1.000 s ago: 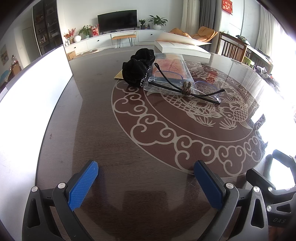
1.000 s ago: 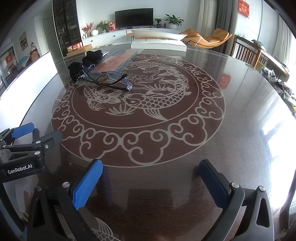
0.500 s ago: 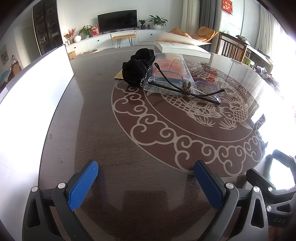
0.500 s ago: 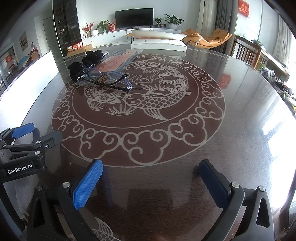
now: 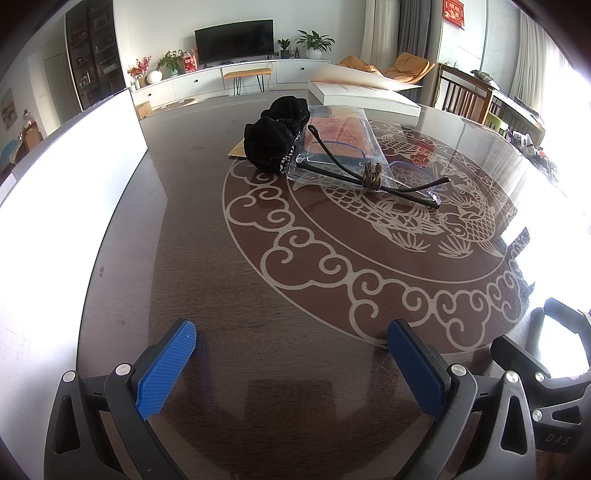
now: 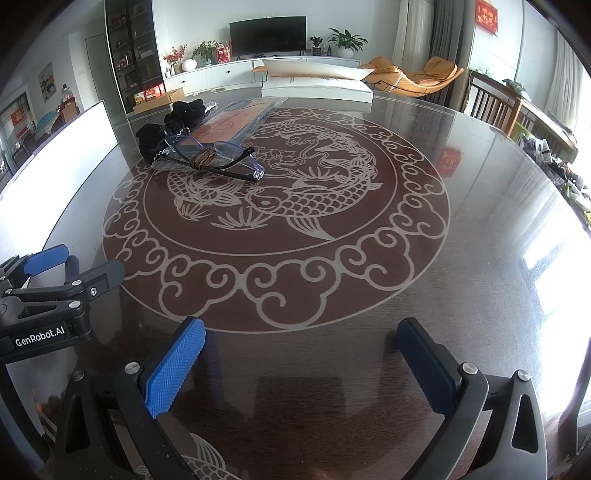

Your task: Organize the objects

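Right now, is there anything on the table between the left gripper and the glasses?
Nothing: in the left wrist view, only bare dark table with its pale scroll pattern lies between the open left gripper and the glasses.

both cameras sit low over the near edge of the round table, looking across it toward the television on the far wall. the left wrist view stands left of the right wrist view and nearer the glasses. both views share the glasses, the fish medallion and the television wall; each catches the other gripper at its edge.
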`<action>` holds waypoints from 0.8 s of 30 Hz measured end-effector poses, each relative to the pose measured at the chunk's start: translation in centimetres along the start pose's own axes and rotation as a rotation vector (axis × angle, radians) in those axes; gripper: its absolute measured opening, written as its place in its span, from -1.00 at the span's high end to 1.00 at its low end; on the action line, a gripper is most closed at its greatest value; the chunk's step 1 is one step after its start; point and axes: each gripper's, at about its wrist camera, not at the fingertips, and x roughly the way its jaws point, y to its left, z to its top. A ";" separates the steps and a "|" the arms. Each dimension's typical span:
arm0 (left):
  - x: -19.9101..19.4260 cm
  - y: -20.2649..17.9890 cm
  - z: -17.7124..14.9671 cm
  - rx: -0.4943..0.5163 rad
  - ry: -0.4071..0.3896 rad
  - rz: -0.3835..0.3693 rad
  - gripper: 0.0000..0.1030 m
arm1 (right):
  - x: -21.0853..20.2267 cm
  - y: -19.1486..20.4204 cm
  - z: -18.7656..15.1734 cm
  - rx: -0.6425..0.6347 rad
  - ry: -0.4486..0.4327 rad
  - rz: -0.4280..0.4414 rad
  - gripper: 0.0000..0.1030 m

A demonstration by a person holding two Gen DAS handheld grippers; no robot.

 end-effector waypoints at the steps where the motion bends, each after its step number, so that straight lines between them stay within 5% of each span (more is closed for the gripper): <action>1: 0.0 0.0 0.0 0.000 0.000 0.000 -1.00 | 0.0 0.0 0.0 0.000 0.000 0.000 -1.00; 21: -0.6 0.7 -0.5 0.072 0.027 -0.052 -1.00 | 0.2 0.3 0.1 -0.011 0.000 0.010 -1.00; 24: -0.6 0.7 -0.5 0.072 0.027 -0.053 -1.00 | 1.3 1.2 1.7 -0.136 0.026 0.088 -1.00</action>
